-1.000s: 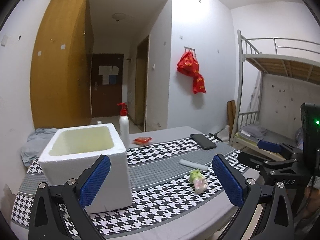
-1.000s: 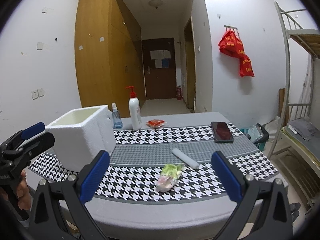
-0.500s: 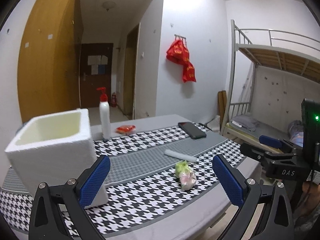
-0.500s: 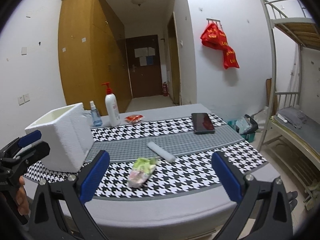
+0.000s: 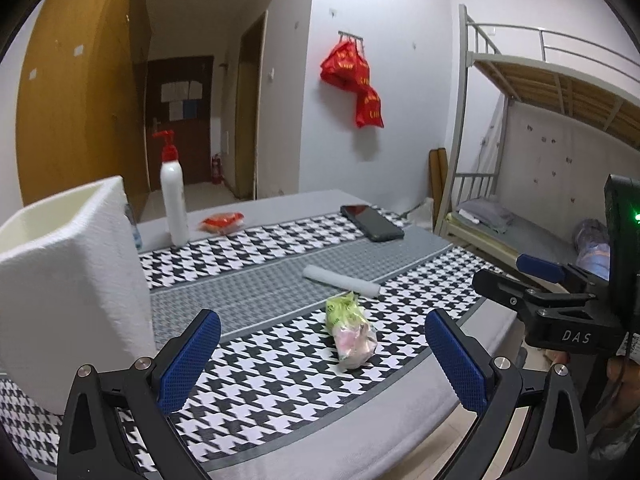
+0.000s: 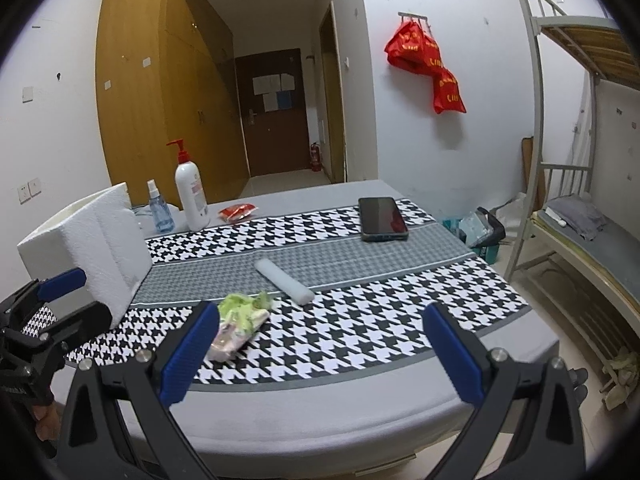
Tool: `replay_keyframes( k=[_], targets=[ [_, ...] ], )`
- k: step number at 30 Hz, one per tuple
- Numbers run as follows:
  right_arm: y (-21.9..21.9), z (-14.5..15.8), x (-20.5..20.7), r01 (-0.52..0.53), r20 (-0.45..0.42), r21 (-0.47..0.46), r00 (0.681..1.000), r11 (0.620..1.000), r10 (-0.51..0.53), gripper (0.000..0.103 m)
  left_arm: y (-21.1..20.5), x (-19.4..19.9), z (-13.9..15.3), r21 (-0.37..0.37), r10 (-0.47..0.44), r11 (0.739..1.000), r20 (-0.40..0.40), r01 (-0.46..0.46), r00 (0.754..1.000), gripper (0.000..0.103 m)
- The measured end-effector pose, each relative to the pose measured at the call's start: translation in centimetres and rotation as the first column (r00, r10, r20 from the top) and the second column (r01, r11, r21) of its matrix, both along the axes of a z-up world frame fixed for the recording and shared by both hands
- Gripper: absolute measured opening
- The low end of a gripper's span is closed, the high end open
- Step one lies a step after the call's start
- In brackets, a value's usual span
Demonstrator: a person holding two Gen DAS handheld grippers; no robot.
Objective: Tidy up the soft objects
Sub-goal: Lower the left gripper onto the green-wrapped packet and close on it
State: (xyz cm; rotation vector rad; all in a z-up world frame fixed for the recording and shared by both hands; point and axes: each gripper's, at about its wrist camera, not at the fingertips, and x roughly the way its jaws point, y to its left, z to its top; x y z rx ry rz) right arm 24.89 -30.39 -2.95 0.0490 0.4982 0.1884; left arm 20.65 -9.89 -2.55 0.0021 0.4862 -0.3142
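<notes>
A soft green and pink packet [image 5: 350, 334] lies on the houndstooth table cloth, also in the right wrist view [image 6: 240, 324]. A white foam roll [image 5: 342, 280] lies just behind it [image 6: 285, 281]. A white foam box [image 5: 68, 280] stands at the left [image 6: 92, 248]. A small red packet [image 5: 223, 222] lies at the back [image 6: 237, 211]. My left gripper [image 5: 322, 364] is open and empty, above the table's near edge in front of the green packet. My right gripper [image 6: 322, 354] is open and empty, to the right of that packet.
A white pump bottle [image 6: 191, 196] and a small blue spray bottle [image 6: 158, 210] stand at the back left. A black phone [image 6: 382, 219] lies at the back right. A bunk bed [image 6: 580, 200] stands right of the table. Red bags [image 6: 430, 64] hang on the wall.
Both grippers have swung to the right: the foam box has slid toward the left edge of both views and the green packet has shifted left. Both stay open.
</notes>
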Motion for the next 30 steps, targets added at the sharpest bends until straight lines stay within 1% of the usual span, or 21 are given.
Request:
replay_keyframes(
  k=[9,14,17,23,26,30],
  targets=[
    [-0.9,-1.7,2.7,-0.006,-0.052,0.001,0.999,1.000,0.006,0.103,-2.0,2.4,-2.2,0.026,-0.012,1.000,-0.082,0.014,0.997,0.102],
    [-1.1,-2.6,3.9,-0.013,-0.072,-0.009,0.997,1.000,0.013,0.103,-2.9,3.6,-3.5,0.019,-0.038,0.999,-0.133,0.041,0.990,0.096],
    [-1.8,-3.0,4.4,0.001,-0.080,0.014,0.997,1.000,0.000,0.103,-3.6,4.4,-4.2,0.029,-0.044,0.998,-0.162,0.050,0.986,0.092],
    [-2.1,-3.3,5.1,-0.008,-0.088,0.014,0.996,1.000,0.009,0.103,-4.3,5.7,-5.0,0.033,-0.043,0.998,-0.205,0.051,0.978,0.088],
    [-2.3,-3.7,5.7,-0.004,-0.104,0.008,0.995,1.000,0.005,0.103,-4.9,6.3,-5.4,0.044,-0.039,0.998,-0.227,0.050,0.973,0.082],
    [-2.6,-4.1,6.1,-0.006,-0.114,0.015,0.993,1.000,0.007,0.103,-5.6,6.9,-5.8,0.095,-0.006,0.995,-0.240,0.029,0.971,0.081]
  ],
)
